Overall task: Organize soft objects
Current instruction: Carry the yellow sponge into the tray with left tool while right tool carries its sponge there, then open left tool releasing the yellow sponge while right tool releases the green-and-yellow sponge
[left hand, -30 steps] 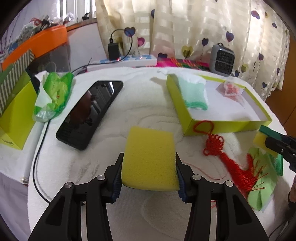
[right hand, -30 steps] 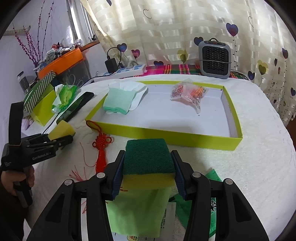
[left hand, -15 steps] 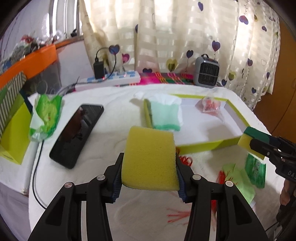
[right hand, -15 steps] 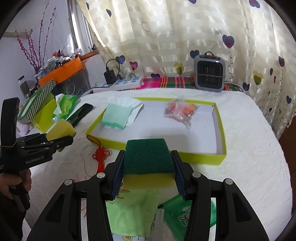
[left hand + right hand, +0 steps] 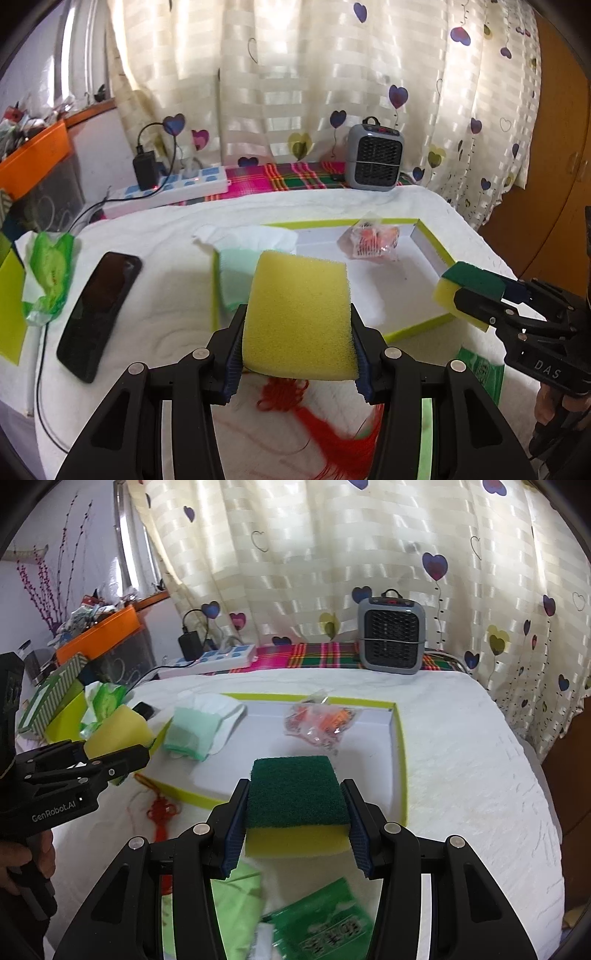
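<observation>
My left gripper [image 5: 297, 354] is shut on a yellow sponge [image 5: 298, 314], held in the air over the near left corner of a shallow yellow-green tray [image 5: 432, 325]. My right gripper [image 5: 296, 830] is shut on a green-topped scouring sponge [image 5: 297, 794], above the tray's near rim [image 5: 184, 794]. Inside the tray lie a pale green folded cloth [image 5: 192, 734] on white tissue and a clear packet with orange contents [image 5: 321, 720]. Each gripper shows in the other's view: the right one [image 5: 476, 295] at the right, the left one [image 5: 114, 753] at the left.
A red tasselled knot [image 5: 295, 402] and green packets [image 5: 317, 926] lie on the white cloth below the grippers. A black phone [image 5: 99, 314] and a green wrapper [image 5: 50, 277] sit at the left. A power strip [image 5: 170, 188] and a small grey heater [image 5: 375, 158] stand behind.
Both grippers have risen and moved toward the tray with their sponges still held. The left one swung right, so the tray now sits straight ahead of it.
</observation>
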Tool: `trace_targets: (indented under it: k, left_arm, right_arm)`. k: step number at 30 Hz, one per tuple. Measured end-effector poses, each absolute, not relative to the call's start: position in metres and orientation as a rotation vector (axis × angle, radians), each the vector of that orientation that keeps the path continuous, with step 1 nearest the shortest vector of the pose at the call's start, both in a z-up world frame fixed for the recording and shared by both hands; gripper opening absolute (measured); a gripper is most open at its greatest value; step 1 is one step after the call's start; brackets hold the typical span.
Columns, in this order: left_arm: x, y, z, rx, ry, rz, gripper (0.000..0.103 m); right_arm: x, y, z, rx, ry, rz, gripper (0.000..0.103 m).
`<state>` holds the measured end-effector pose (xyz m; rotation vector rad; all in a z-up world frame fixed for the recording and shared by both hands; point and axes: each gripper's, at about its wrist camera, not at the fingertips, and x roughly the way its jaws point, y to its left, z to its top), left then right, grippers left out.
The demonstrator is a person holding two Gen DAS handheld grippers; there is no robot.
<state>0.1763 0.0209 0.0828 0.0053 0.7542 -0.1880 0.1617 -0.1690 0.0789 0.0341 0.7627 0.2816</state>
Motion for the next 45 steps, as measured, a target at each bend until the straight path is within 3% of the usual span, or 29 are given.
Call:
trace_targets:
  k: [23, 45]
  left_arm:
    - [0.270, -0.024, 0.044, -0.001, 0.867, -0.248, 0.048]
    - [0.289, -0.033, 0.025, 0.028, 0.896, -0.210, 0.049]
  right_arm:
    - [0.234, -0.181, 0.047, -0.035, 0.852, 0.202, 0.049]
    - [0.251, -0.170, 0.035, -0.119, 0.832, 0.196, 0.050]
